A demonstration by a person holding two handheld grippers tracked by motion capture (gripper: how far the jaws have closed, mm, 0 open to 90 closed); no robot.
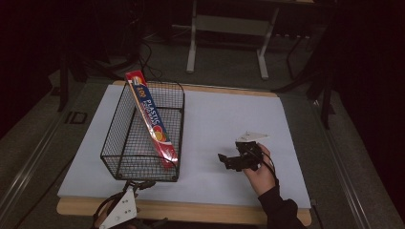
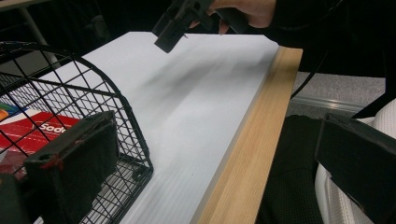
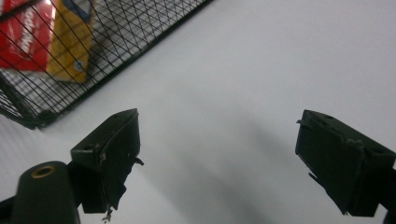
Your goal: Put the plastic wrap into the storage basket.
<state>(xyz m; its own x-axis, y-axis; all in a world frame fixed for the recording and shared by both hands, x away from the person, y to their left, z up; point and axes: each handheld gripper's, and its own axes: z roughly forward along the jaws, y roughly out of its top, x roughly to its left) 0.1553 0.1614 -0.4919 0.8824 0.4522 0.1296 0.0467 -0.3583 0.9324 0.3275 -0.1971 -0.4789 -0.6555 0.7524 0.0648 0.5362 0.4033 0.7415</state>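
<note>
A black wire basket (image 1: 143, 138) stands on the left half of the white board (image 1: 219, 124). A long red and blue box of plastic wrap (image 1: 152, 119) leans in it, its top end sticking out over the far rim. My left gripper (image 1: 136, 187) sits at the board's near edge by the basket's near corner (image 2: 135, 172), jaws wide apart and empty. My right gripper (image 1: 224, 160) hovers over the bare board right of the basket, open, nothing between its jaws. In the right gripper view the basket (image 3: 70, 60) and box (image 3: 46, 37) lie at upper left.
The board rests on a wooden table (image 1: 191, 210) with a light edge strip (image 2: 252, 149). A metal stand (image 1: 229, 38) and cables sit on the dark floor beyond the table. The right half of the board holds nothing but my right hand.
</note>
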